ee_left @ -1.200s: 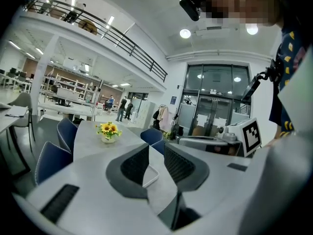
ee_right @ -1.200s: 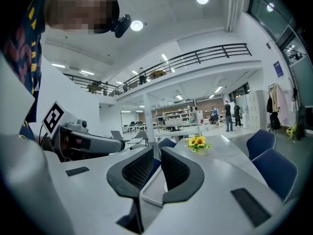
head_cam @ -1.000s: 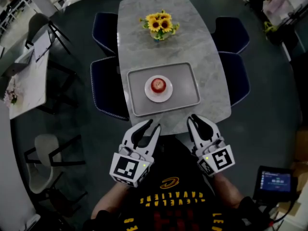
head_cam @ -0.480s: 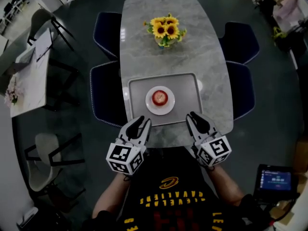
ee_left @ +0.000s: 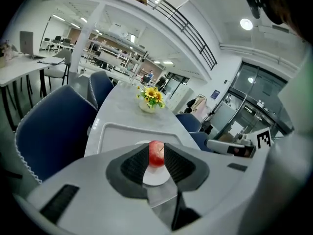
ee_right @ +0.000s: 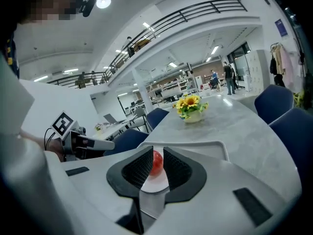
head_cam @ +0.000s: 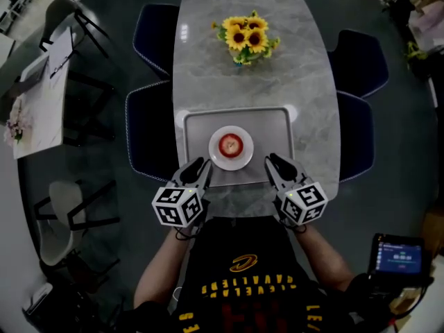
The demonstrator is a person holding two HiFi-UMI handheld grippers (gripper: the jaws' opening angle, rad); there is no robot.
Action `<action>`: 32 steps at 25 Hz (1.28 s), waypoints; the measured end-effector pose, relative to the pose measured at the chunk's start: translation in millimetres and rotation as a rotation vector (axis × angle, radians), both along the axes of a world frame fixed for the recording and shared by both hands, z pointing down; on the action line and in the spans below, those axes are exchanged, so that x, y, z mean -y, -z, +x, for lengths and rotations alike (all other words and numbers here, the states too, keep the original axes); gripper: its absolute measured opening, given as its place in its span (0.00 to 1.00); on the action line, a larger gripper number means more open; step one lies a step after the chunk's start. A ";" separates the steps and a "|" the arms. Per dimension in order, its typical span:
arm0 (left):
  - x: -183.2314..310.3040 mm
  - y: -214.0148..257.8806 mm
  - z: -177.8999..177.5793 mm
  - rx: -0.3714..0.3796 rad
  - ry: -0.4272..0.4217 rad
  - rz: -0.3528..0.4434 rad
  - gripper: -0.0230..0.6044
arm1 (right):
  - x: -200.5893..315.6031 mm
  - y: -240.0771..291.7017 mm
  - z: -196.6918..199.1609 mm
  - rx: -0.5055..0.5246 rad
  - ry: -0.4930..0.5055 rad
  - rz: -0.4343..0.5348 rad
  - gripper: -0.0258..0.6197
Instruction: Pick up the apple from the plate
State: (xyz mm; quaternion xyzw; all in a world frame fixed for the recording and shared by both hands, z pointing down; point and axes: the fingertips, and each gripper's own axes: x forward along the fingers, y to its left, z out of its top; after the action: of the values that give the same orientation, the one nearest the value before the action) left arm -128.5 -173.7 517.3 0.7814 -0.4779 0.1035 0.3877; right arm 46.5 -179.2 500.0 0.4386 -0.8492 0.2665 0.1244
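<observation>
**Both grippers in over the tray's near rim, apple untouched on its plate**

Nearest the camera: a black shirt with yellow lettering and two bare forearms reaching forward. Off to the right, on the floor side, a small lit screen [head_cam: 397, 257].

Next out, the left gripper [head_cam: 201, 165], jaws apart and holding nothing; in its own view only the distant apple [ee_left: 156, 154] framed in the gap between the pads. Same story for the right gripper [head_cam: 270, 161]: jaws parted, empty, apple [ee_right: 156, 161] seen beyond them.

Compared with half a second ago, both carried further forward: then tips at about the tray's near rim, now tips across the near rim of the grey tray [head_cam: 198, 125], flanking the plate [head_cam: 244, 157]. Left tips just beside the plate's near-left edge, right tips a little further off. No contact with the fruit from either side.

At the tray's middle, same as before: the red apple [head_cam: 230, 144], sitting centred on the white plate.

Beyond the tray, bare grey marble table [head_cam: 298, 96], then a bunch of sunflowers [head_cam: 248, 37] near the far end. Dark blue chairs [head_cam: 149, 134] tucked in along both long sides.
</observation>
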 end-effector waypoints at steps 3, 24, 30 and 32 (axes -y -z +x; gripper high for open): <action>6.8 -25.0 2.9 0.011 -0.008 -0.064 0.19 | 9.7 -18.9 0.7 0.011 -0.003 -0.045 0.12; 30.4 -130.3 3.8 0.024 0.061 -0.345 0.19 | 38.9 -146.6 -13.1 0.058 0.023 -0.438 0.12; 25.3 -134.3 5.9 0.007 0.059 -0.381 0.19 | 35.9 -149.7 -13.6 0.064 0.003 -0.471 0.12; 24.5 -135.4 7.2 0.005 0.055 -0.388 0.19 | 34.5 -152.4 -14.6 0.078 -0.003 -0.491 0.12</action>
State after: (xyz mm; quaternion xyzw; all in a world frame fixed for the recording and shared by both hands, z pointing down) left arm -121.3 -198.2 652.7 0.6784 -0.4713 0.1847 0.5325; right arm 31.9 -213.7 652.4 0.3858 -0.7626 0.4815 0.1939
